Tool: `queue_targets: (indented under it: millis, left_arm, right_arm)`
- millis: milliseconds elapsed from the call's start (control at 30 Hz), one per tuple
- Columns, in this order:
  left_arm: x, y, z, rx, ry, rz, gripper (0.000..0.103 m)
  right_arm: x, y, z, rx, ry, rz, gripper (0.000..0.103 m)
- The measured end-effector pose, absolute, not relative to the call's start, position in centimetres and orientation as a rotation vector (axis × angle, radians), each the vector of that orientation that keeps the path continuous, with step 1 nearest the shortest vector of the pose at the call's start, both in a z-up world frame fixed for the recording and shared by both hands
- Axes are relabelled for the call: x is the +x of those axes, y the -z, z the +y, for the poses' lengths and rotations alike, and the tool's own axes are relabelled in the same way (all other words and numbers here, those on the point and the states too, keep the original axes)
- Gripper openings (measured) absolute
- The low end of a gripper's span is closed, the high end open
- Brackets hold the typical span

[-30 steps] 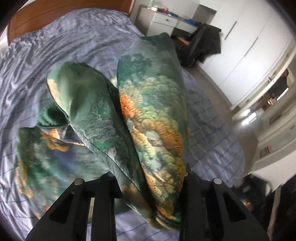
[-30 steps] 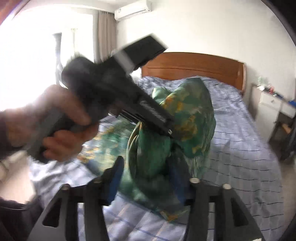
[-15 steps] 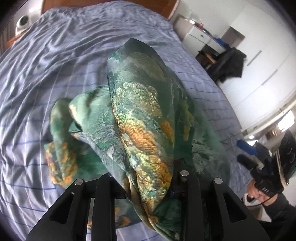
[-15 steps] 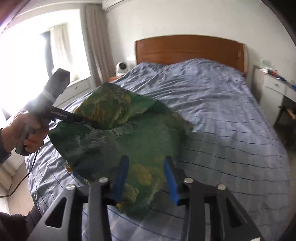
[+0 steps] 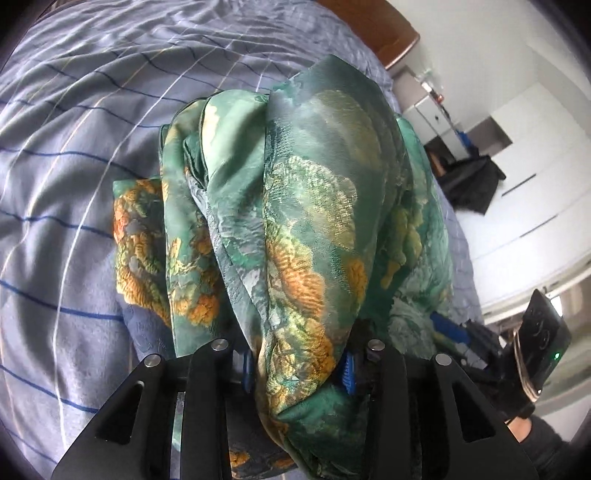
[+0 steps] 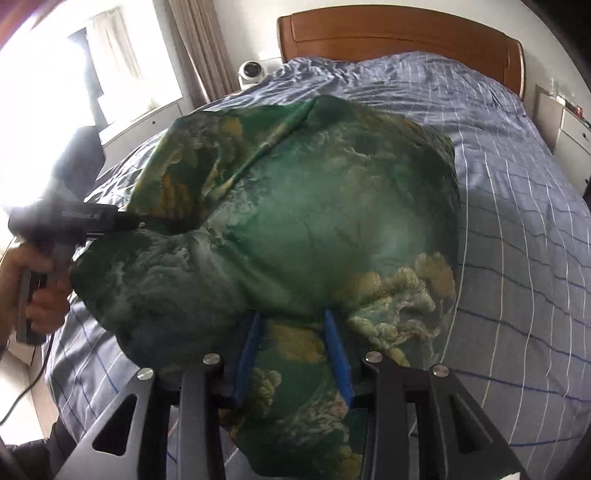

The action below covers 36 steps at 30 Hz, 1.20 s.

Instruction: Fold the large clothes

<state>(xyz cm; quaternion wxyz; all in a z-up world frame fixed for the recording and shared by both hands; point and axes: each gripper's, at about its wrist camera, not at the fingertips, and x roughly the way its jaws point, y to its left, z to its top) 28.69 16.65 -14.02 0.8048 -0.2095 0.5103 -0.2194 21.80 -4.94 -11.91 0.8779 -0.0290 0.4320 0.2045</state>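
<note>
A green garment (image 5: 314,206) with orange and gold flower print hangs bunched over the blue checked bed (image 5: 74,184). My left gripper (image 5: 297,367) has a thick fold of it between its blue pads, which still press the cloth while the jaws are opening. In the right wrist view the garment (image 6: 314,221) billows wide over the bed (image 6: 517,221). My right gripper (image 6: 291,350) is shut on its near edge. The left gripper (image 6: 136,221), held by a hand (image 6: 40,288), grips the far left corner. The right gripper's blue finger (image 5: 450,328) shows at the cloth's right edge.
A wooden headboard (image 6: 399,33) ends the bed. A white nightstand (image 6: 569,125) stands on its right, a small white round device (image 6: 252,72) and curtains (image 6: 199,48) on its left. Dark clothes over a chair (image 5: 469,181) and white wardrobes (image 5: 535,184) lie beyond.
Both grippers came down toward the bed and moved apart. The garment, first a raised bunch between them, now spreads over the bed. The right jaws narrowed onto the cloth.
</note>
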Motion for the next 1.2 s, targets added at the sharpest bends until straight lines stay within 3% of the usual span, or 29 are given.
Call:
queue_targets:
  millis: [267,500,667,833,1067,1200]
  left_arm:
    - [28.2,12.0,16.7,-0.387,0.477,1.097,0.036]
    - [29.0,12.4,16.6,-0.373,0.489,1.120,0.036]
    - [29.0,13.2,17.0,-0.388,0.483,1.124,0.037]
    - [29.1,13.6,16.5,-0.356,0.469,1.122,0.038]
    - [28.8,13.6,16.9,-0.374,0.492,1.116,0.038]
    - [28.8,13.7,17.0,-0.373,0.492,1.114,0.039]
  right_arm:
    - [22.3,8.3,-3.7,-0.150,-0.460,0.935,0.037]
    - [30.6,1.9,-5.0,0.051,-0.350,0.852,0.041]
    - [36.6,7.7,-4.7,0.274,-0.292,1.026,0.042]
    - [37.2,11.9,-3.3,0.181,-0.245,1.017,0.042]
    - [36.3,10.0,-4.0,0.167,-0.284,1.002,0.042]
    - [31.6,7.7,-4.8,0.096,-0.355,0.943,0.042]
